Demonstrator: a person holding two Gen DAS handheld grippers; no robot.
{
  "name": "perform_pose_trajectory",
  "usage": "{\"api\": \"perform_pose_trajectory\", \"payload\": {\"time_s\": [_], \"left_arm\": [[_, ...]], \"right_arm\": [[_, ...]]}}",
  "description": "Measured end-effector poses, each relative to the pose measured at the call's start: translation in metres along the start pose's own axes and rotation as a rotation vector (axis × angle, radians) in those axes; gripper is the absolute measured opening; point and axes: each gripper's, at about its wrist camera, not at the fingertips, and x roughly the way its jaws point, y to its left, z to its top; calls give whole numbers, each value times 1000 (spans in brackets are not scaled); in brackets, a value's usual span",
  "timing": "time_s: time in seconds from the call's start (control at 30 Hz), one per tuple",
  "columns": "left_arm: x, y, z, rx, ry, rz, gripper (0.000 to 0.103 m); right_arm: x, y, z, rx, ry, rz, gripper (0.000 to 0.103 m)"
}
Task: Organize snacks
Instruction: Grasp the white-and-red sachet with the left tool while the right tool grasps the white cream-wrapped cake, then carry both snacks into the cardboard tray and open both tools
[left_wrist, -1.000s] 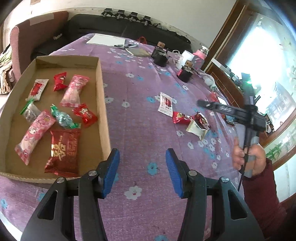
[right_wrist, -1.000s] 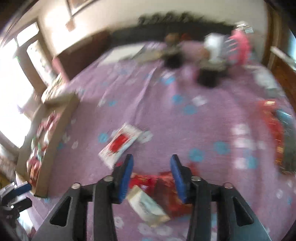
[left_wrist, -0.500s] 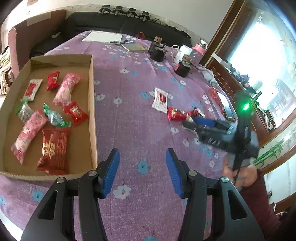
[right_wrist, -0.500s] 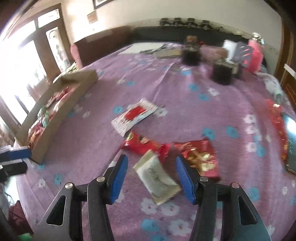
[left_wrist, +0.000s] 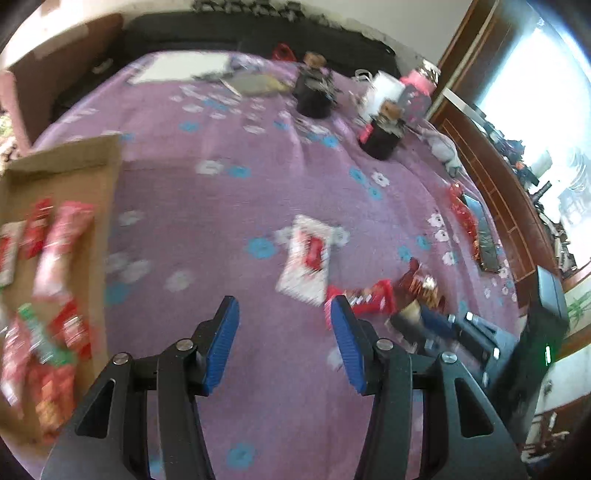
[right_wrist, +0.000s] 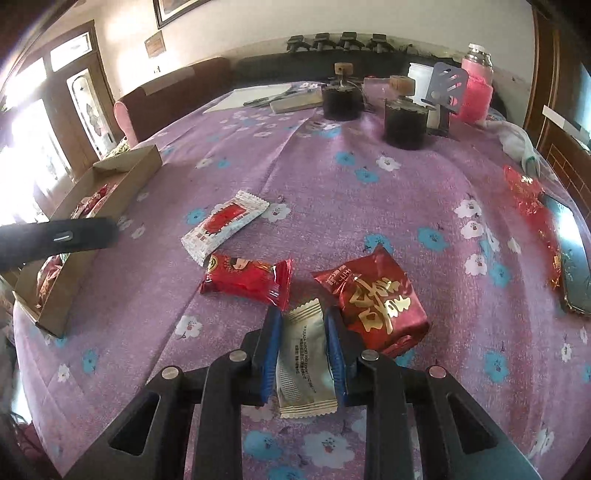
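My right gripper (right_wrist: 301, 325) is shut on a cream snack packet (right_wrist: 303, 354) that lies on the purple tablecloth. Beside it lie a red flat packet (right_wrist: 247, 278), a red packet with gold letters (right_wrist: 376, 299) and a white packet with a red label (right_wrist: 223, 223). My left gripper (left_wrist: 282, 339) is open and empty above the cloth, with the white packet (left_wrist: 308, 258) and red packet (left_wrist: 364, 299) just ahead. The cardboard tray (left_wrist: 96, 166) holding several snacks sits at the left; it also shows in the right wrist view (right_wrist: 110, 184). The right gripper (left_wrist: 436, 325) shows in the left wrist view.
Two dark jars (right_wrist: 341, 101) (right_wrist: 404, 122), a pink bottle (right_wrist: 476, 88), a notebook and papers stand at the table's far side. A red wrapper (right_wrist: 532, 206) and a dark tray (right_wrist: 572, 254) lie at the right edge. A sofa runs behind the table.
My right gripper has come down and closed on the cream packet. My left gripper has swung right, toward the loose packets, leaving the tray at the view's left edge.
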Motion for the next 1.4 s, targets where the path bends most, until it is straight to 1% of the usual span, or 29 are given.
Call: {"api": "perform_pose_trajectory", "payload": {"time_s": [0.07,0.13,0.2,0.37,0.43,0.47,0.5,0.63,0.7,0.77,0.87,0.9,0.97,1.07,1.17,1.3,1.4], "left_arm": [[16,-5,8,-1,18,6,50],[30,-12,16,22,21,16,50],[44,-22,21,73,18,62,50],[64,-37,21,170,36,106,50],[67,-42,18,217,27,142,49],[67,-44,16,229,19,167,36],[66,-44,15,229,12,189,29],[59,-35,17,160,11,163,27],[51,-32,15,147,4,142,27],[35,-28,11,131,-15,114,27],[7,-22,6,110,-49,66,27],[-7,-18,3,101,-68,48,27],[-26,-11,-2,92,-95,29,27],[-54,6,-13,70,-127,5,27],[-79,26,-27,42,-160,4,27],[-110,55,-43,15,-211,28,27],[-128,79,-54,-15,-233,50,27]], "right_arm": [[0,0,0,3,0,1,26],[0,-1,0,6,2,4,26],[0,-1,0,5,4,6,26],[0,-2,1,13,8,11,26],[0,-2,0,13,8,10,26],[0,-2,0,13,9,10,26],[0,-2,0,12,9,10,26],[-1,-2,-1,13,3,9,26],[-1,-3,-1,15,2,12,25],[-2,-4,-1,17,-8,19,25],[-12,-5,0,23,-57,74,25],[-15,-4,0,21,-73,82,25],[-18,-3,0,16,-93,77,25],[-16,-2,-1,17,-100,57,25],[-15,0,-2,13,-105,25,25],[-12,8,-2,-7,-91,-5,25],[-22,16,0,-1,-97,-12,25]]}}
